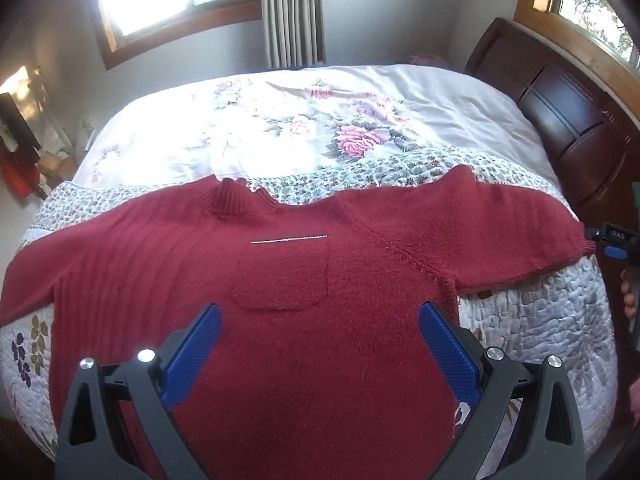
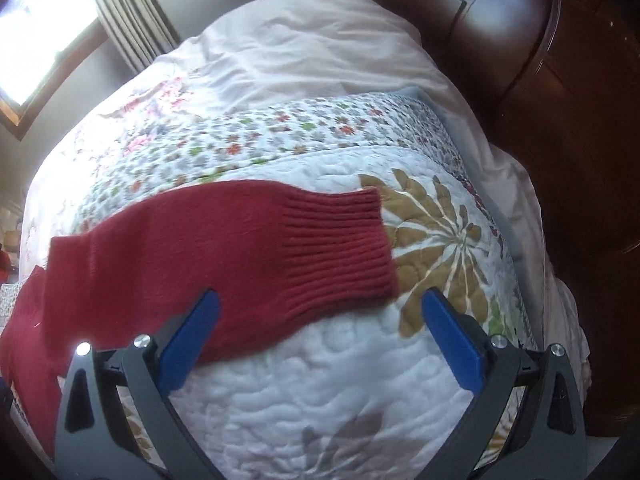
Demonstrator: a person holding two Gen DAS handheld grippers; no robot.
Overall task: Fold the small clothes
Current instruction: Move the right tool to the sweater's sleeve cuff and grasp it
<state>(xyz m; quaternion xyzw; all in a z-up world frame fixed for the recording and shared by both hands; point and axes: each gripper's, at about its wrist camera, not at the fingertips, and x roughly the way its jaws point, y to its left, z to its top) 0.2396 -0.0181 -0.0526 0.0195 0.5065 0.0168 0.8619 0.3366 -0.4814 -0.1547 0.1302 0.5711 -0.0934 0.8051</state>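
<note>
1. While its jaws stand wide apart with nothing between them, the right gripper (image 2: 320, 332) hovers over the ribbed cuff (image 2: 340, 248) of a red sweater (image 1: 304, 280).
2. Equally released, the left gripper (image 1: 320, 340) hangs above the sweater's body, near the chest pocket (image 1: 280, 276).
3. Spread flat on the quilt (image 2: 320, 400), sleeves outstretched, the sweater looks unfolded; folding seems about to start.
4. Next, the right gripper likely must pinch the cuff and carry that sleeve across the chest.

the red sweater (image 1: 304, 280) runs off the left wrist view at 6 o'clock, hem hidden behind the left gripper (image 1: 320, 344), and its 9 o'clock sleeve is cropped too. Clutter on the shelf (image 1: 24, 152) at 9 is too blurry to make out. Right wrist view only catches one sleeve (image 2: 248, 248)
</note>
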